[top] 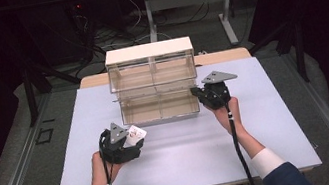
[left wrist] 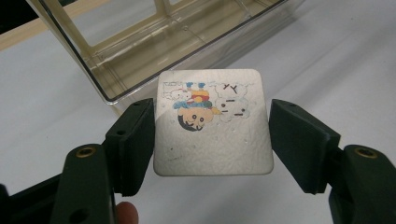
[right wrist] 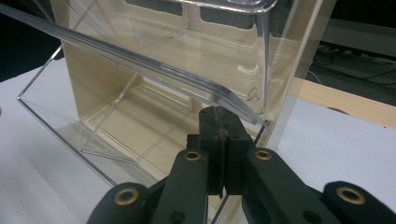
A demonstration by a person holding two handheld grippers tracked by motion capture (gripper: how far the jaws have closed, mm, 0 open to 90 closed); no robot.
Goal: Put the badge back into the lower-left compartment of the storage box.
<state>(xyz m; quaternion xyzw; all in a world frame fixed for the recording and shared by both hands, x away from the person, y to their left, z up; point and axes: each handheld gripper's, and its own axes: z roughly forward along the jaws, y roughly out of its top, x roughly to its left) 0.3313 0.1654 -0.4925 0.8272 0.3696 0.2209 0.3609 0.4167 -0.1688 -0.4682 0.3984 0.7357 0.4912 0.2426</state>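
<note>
Fingers of the left gripper [left wrist: 212, 140] clamp a square white cartoon-printed card [left wrist: 212, 123] by its edges, at seven o'clock from the clear plastic tilt-out bin cabinet [top: 153, 81]. Right gripper [right wrist: 219, 140], fingers pinched together, holds the lower bin's rim [right wrist: 140, 60] open. Recommended: keep the bin tilted, carry the card level over its mouth.

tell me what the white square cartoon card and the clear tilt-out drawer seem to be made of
The white square cartoon card looks like soft foam or embossed plastic: matte, faintly pebbled, with rounded corners and a printed picture; which of the two is unclear. The clear tilt-out drawer looks like rigid transparent plastic: glossy, see-through, with bright highlights along its moulded rim. Its cream frame looks like opaque plastic, possibly painted wood.
</note>
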